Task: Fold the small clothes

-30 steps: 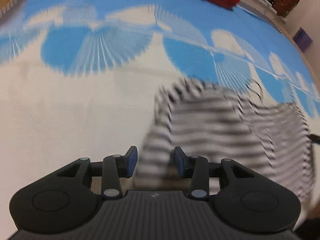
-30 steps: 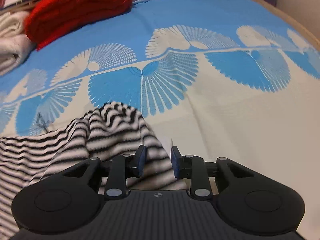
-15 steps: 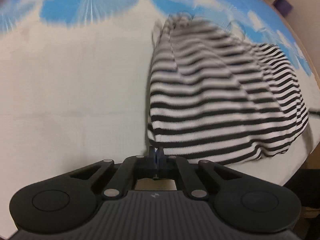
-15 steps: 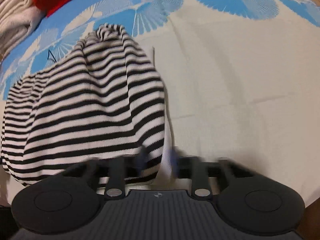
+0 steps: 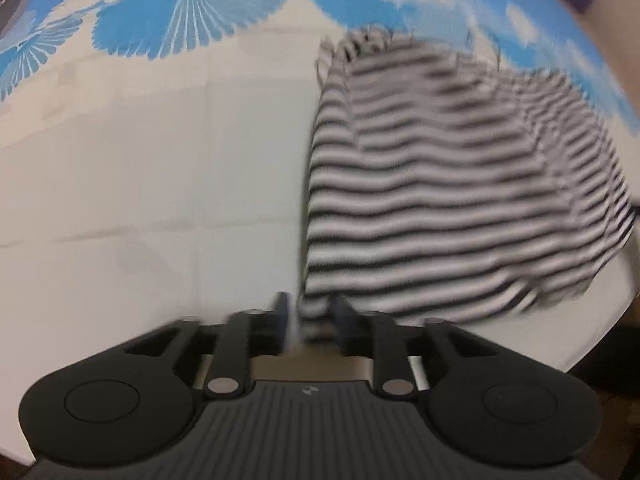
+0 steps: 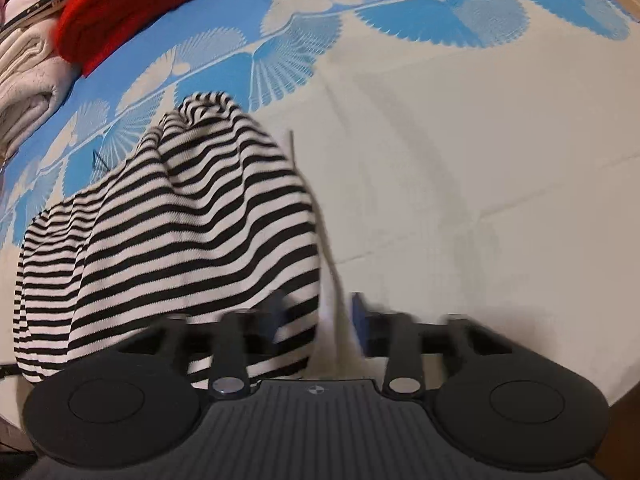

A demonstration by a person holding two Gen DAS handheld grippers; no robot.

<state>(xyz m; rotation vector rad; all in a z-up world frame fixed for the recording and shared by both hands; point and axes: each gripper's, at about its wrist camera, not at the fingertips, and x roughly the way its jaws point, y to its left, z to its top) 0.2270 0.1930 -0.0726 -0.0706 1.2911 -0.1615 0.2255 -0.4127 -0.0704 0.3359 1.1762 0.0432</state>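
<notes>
Black-and-white striped knit garment (image 6: pixel 168 232) lies bunched on a cream sheet w/ blue fan print (image 6: pixel 460 152), its near hem at both grippers. Left gripper (image 5: pixel 310 316): jaws parted, near-left corner of cloth sitting between them, blurred, so not clamped as far as the view shows. Right gripper (image 6: pixel 318 316): jaws also apart, near-right edge plus a white flap between them; blur there too. Step in hand looks like laying the near edge down after a fold. To do it well: let go of both corners level w/ each other, keep the edge straight, back out low & straight so the fingers don't drag cloth. Further off, left of the right view: red knit bundle (image 6: pixel 132 12) & cream folded blanket (image 6: pixel 28 84), well apart from the garment.
</notes>
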